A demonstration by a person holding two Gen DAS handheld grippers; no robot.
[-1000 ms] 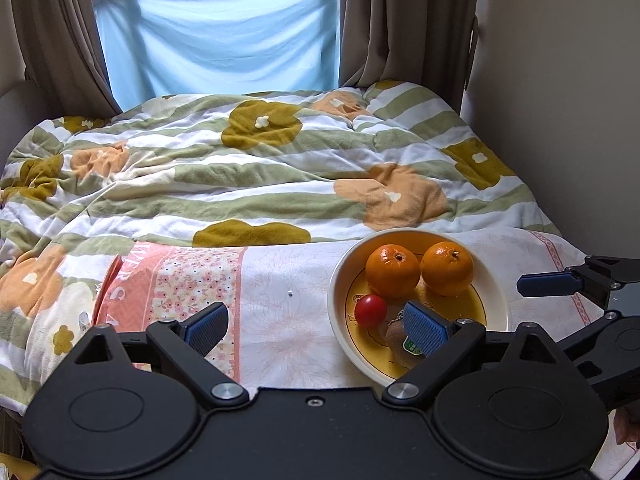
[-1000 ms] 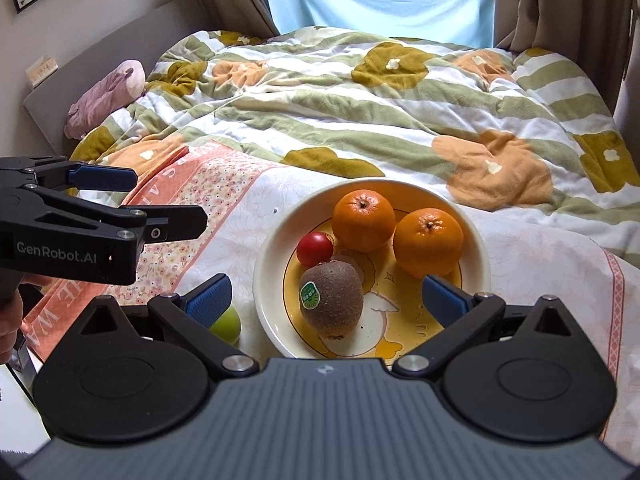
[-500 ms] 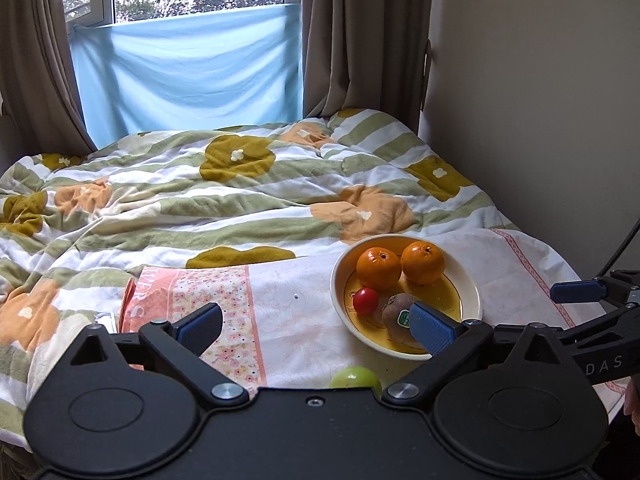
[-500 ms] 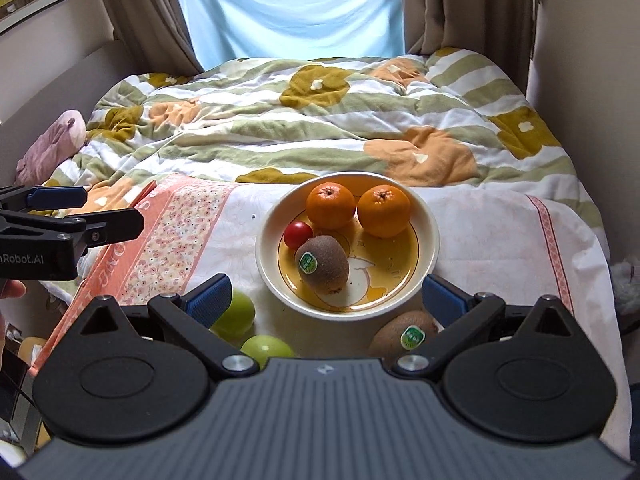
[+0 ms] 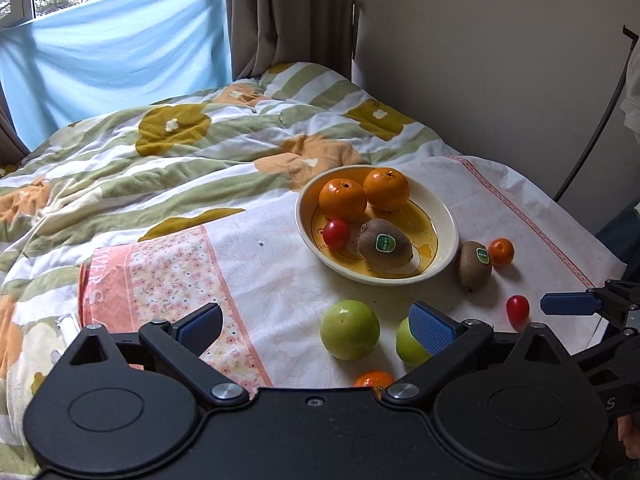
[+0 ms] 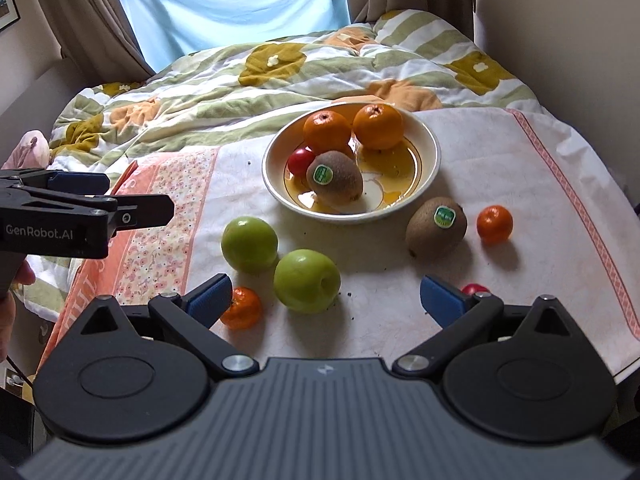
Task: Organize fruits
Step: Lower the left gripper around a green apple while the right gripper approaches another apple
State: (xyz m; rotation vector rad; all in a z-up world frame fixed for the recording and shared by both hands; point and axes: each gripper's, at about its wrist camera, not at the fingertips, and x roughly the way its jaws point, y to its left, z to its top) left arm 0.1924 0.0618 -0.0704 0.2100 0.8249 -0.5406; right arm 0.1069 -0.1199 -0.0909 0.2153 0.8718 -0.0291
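Right wrist view looks down on a bed where a cream bowl (image 6: 434,160) with a yellow centre sits on a white cloth (image 6: 520,184) with pink borders; inside the bowl lie two oranges (image 6: 327,130), a kiwi (image 6: 335,178) with a green sticker and a small red tomato (image 6: 301,160); that much of the sorting looks done. Loose on the cloth are two green apples (image 6: 250,244) side by side, a second kiwi (image 6: 436,227) just beside the bowl's near rim, a small mandarin (image 6: 494,224) to its right, another mandarin (image 6: 243,307) beside the near apple, and a second tomato (image 6: 474,289) partly hidden behind a blue finger pad; six pieces seem left to gather (the bowl already looks fairly full). Both tools are empty; the right gripper (image 6: 326,294) stands wide apart above the near apple, and the left gripper (image 5: 316,326) stands equally wide in its own view, hovering over the cloth's left half. From the left wrist view the cloth ends close behind the loose tomato on the right, and a wall (image 5: 500,60) rises just beyond the bed, so room is tight there; my judgement is that round fruit could roll off that edge. A rumpled flowered quilt (image 6: 280,76) covers the far bed, soft and uneven; the flat open space lies left of the bowl.
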